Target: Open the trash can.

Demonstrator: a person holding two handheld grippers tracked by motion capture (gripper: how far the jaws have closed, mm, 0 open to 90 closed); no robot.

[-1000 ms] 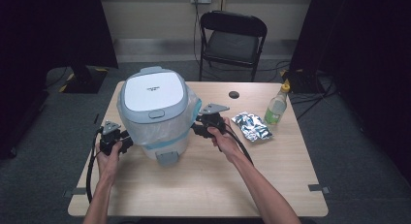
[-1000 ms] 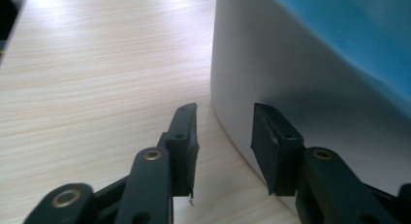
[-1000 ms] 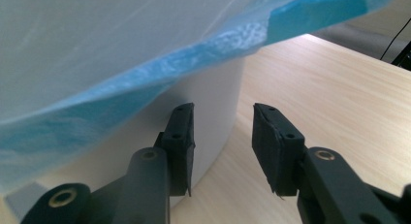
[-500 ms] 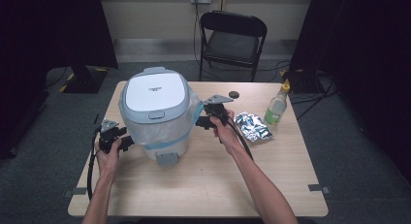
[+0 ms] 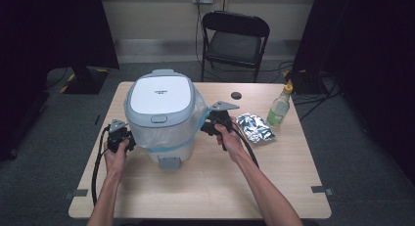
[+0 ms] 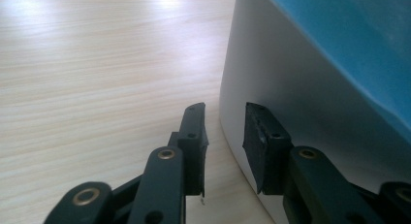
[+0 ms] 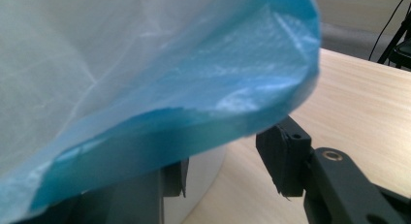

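Observation:
A grey-and-white lidded bin stands on the table, wrapped in a translucent plastic bag with a blue hem. My left gripper sits low at the bin's left side. Its jaws are open and empty, and the right one is close to the bin's wall, under the blue hem. My right gripper is at the bin's right side, open. The bag's blue hem hangs over its left jaw and hides most of it.
Right of the bin lie a crumpled foil packet and a green-tinted bottle with a yellow cap. A small black disc sits near the table's far edge. A folding chair stands behind the wooden table.
My right gripper has shifted slightly at the bag's right edge, first up and back, then a little lower. The left gripper has hardly moved.

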